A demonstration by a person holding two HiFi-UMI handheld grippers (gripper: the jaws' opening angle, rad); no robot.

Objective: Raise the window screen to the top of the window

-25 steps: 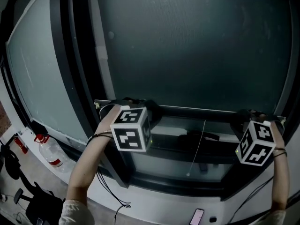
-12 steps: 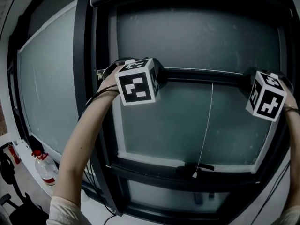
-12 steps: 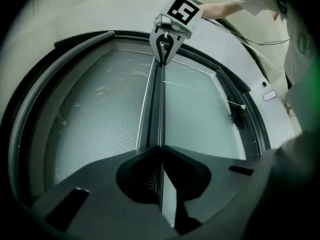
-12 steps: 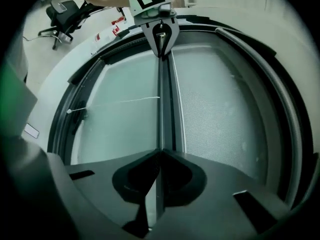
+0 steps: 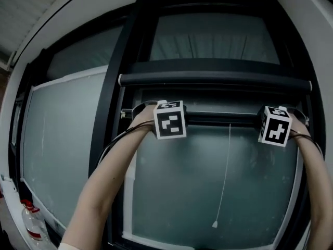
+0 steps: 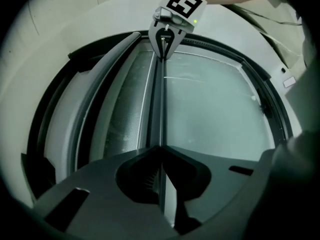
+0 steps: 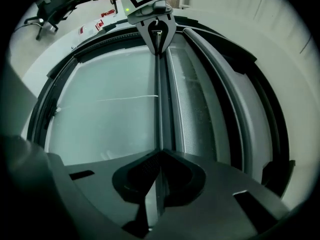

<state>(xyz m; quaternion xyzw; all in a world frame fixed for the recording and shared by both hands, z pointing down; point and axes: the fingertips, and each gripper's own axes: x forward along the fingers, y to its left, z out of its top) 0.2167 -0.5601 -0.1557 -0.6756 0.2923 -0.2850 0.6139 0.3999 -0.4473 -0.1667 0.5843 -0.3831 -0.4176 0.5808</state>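
Observation:
The window screen's dark bottom bar [image 5: 221, 119] lies level just under the black roller housing [image 5: 213, 79] at the window's top. My left gripper [image 5: 169, 120] is shut on the bar's left end and my right gripper [image 5: 274, 125] on its right end. In the left gripper view the jaws [image 6: 160, 150] pinch the bar [image 6: 159, 104], which runs away to the right gripper [image 6: 166, 34]. The right gripper view mirrors this: jaws [image 7: 160, 154] closed on the bar [image 7: 161, 99], left gripper [image 7: 156, 31] at the far end. A short strip of mesh [image 7: 197, 109] shows beside the bar. A thin pull cord [image 5: 225, 176] hangs from the bar's middle.
Frosted glass [image 5: 208, 191] fills the pane below the bar. A black upright frame post [image 5: 117, 92] stands left of my left arm, with a wider pane [image 5: 62, 145] beyond it. A water bottle with a red cap [image 5: 31, 224] sits at the lower left. White wall [image 5: 312, 14] borders the right.
Both grippers have gone up with the bar, from just above the sill to right under the roller housing. The pull cord rose with it, and the head view tilted upward.

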